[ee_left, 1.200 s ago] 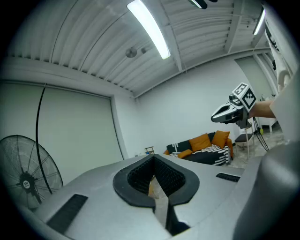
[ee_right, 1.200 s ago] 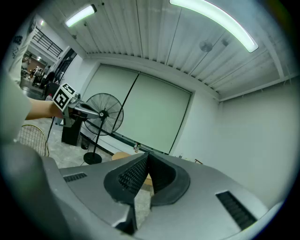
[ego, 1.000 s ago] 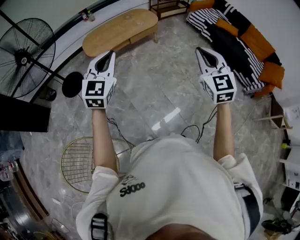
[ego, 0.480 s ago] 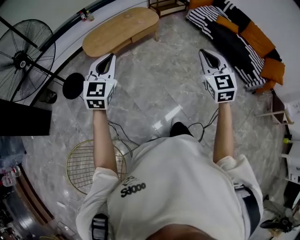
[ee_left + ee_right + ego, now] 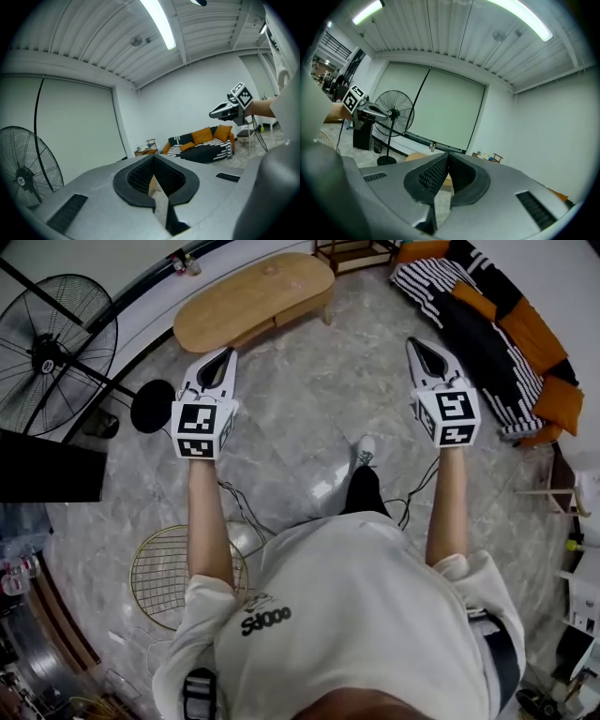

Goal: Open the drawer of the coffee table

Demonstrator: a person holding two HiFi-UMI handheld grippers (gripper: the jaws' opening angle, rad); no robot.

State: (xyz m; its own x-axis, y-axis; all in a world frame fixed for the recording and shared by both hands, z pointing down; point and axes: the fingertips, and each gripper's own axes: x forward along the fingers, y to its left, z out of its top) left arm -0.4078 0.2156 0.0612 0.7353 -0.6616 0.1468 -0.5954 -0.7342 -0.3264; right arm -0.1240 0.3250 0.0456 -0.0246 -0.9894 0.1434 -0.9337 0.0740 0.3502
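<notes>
The person holds 2 claws out in front, above the shiny stone floor [image 5: 309, 427]. The left gripper [image 5: 227, 352] has its jaws pressed together, with nothing in them. The right gripper [image 5: 415, 341] is closed the same way and holds nothing. The wooden coffee table [image 5: 253, 298] stands ahead, well apart from both claws and nearer the left one. Its drawer is too small to see. A striped sofa [image 5: 469, 315] with orange cushions sits on the right. A big fan [image 5: 52, 348] stands on the left.
</notes>
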